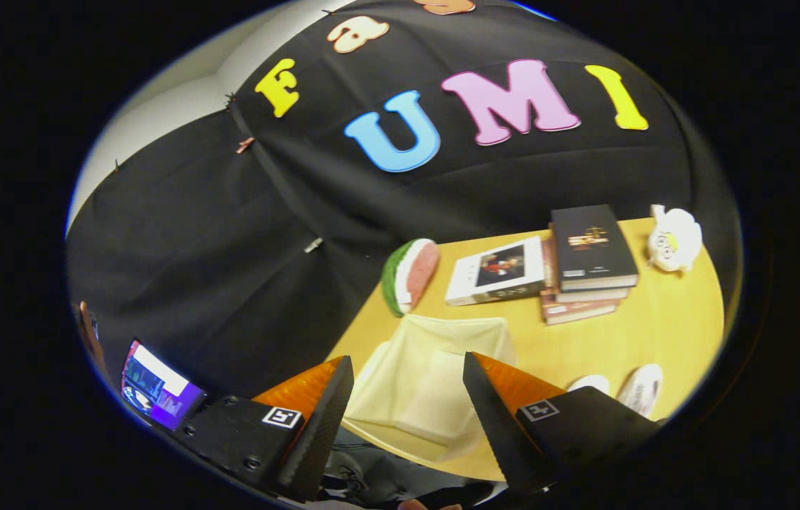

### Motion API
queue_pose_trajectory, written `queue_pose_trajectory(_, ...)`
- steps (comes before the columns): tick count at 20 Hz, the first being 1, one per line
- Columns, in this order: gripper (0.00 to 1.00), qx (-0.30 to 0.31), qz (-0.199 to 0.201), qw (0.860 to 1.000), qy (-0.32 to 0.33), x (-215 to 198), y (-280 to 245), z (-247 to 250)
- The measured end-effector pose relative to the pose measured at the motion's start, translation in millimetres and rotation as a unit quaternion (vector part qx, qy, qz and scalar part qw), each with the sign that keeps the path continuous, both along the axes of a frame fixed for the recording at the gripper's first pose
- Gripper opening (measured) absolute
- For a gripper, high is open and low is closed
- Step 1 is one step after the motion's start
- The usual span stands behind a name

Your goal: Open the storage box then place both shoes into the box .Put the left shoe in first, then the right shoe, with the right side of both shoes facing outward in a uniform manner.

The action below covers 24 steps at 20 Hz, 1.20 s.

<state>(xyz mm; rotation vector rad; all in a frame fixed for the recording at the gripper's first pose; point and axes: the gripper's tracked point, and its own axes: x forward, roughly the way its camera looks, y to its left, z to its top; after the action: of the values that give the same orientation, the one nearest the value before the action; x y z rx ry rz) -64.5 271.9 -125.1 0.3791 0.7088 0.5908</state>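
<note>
A lit screen (159, 388) sits far to the left, off the table. The gripper (407, 397) hovers above the near edge of the yellow table (655, 326) with its fingers spread wide and nothing between them. Seen through the gap, just ahead of the fingers, lies the storage box (428, 375), a pale, soft-looking box whose lid appears shut; opening it looks like the step in hand. Beyond it, a watermelon-slice toy (408, 275) stands at the far edge, then a white book (495, 273) and a stack of books (587, 265), with a small white plush toy (674, 239) at the far right. The two white shoes (630, 388) rest near the right finger, beside the box.

To do this well, bring the fingers down level on the near lip of the lid, pinch only that flap, and lift slowly in an arc, since the light box may slide or lift with it. Keep the open lid clear of the shoes.
</note>
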Motion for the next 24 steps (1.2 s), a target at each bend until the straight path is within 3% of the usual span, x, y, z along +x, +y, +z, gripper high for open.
queue_pose_trajectory(4,0.95,-0.085,-0.05,0.995,0.034,-13.3,-88.6,-62.2)
queue_pose_trajectory(7,0.96,-0.141,-0.066,0.985,0.078,-33.6,-131.3,-125.2)
queue_pose_trajectory(11,0.92,-0.197,-0.052,0.97,0.134,-70.9,-156.5,-197.5)
queue_pose_trajectory(14,0.88,-0.234,-0.038,0.959,0.153,-77.2,-163.5,-240.6)
queue_pose_trajectory(19,0.71,-0.251,-0.07,0.951,0.167,-55.1,-161.9,-286.8)
queue_pose_trajectory(24,0.47,-0.228,-0.146,0.947,0.171,-30.9,-155.1,-298.6)
